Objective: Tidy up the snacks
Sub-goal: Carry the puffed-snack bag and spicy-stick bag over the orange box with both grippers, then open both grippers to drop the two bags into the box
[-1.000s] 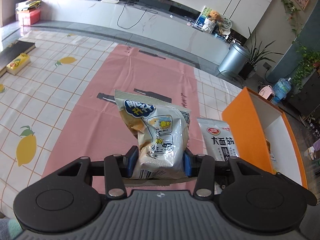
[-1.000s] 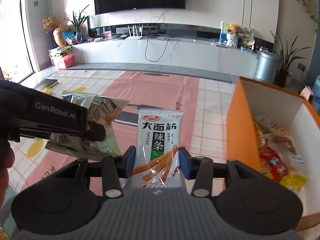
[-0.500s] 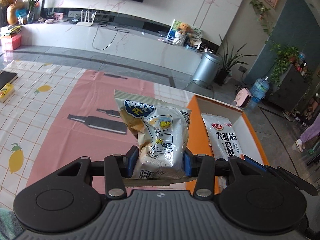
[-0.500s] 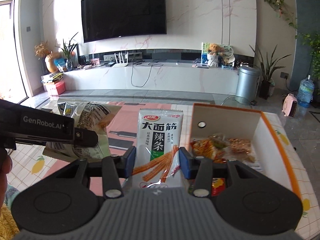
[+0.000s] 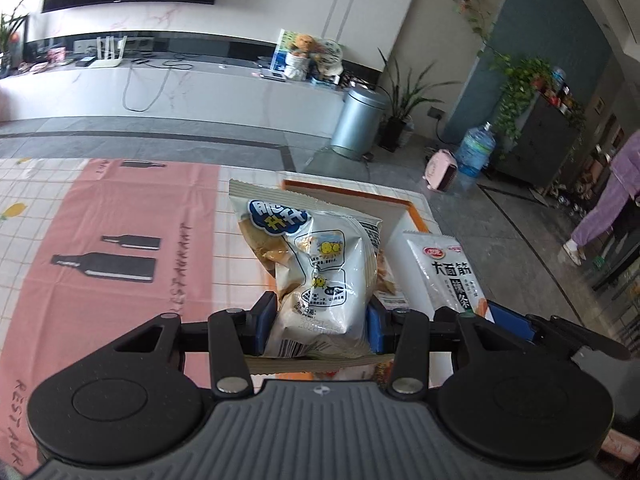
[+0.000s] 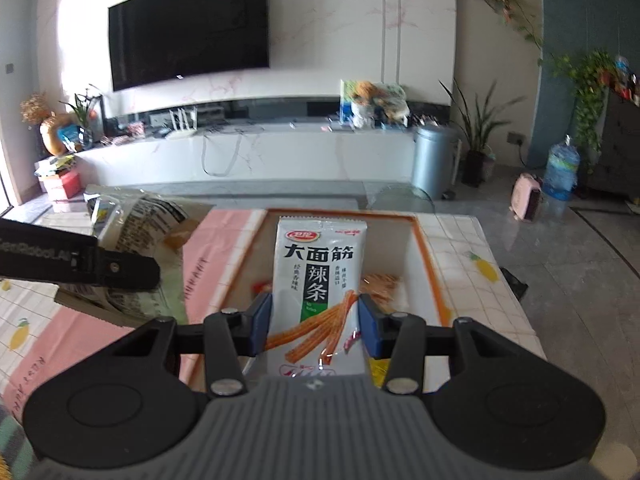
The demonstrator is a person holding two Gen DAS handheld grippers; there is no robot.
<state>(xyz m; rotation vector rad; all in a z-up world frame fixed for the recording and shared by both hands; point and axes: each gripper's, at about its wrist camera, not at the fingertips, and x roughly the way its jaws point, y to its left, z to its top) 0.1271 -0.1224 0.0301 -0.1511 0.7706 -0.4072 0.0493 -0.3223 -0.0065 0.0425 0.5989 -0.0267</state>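
Observation:
My left gripper [image 5: 317, 326] is shut on a puffy white snack bag [image 5: 320, 272] with a blue logo, held upright over the near left part of the orange box [image 5: 416, 216]. My right gripper [image 6: 315, 326] is shut on a flat white spicy-strip packet [image 6: 318, 280], held above the open orange box [image 6: 434, 276]. That packet [image 5: 448, 268] and the right gripper's blue pad [image 5: 510, 320] show at the right of the left wrist view. The left gripper's finger [image 6: 80, 266] and its bag [image 6: 140, 224] appear at the left of the right wrist view. Several snacks [image 6: 380, 284] lie inside the box.
The box stands on a table covered by a pink and white checked cloth [image 5: 120, 240] with bottle prints. Beyond the table are a grey floor, a metal bin [image 5: 358, 122], a water bottle [image 5: 476, 150] and a TV wall. A person in purple [image 5: 608, 200] stands far right.
Both grippers have carried their packets to the right and upward, from over the pink cloth to above the orange box. Both grips are unchanged.

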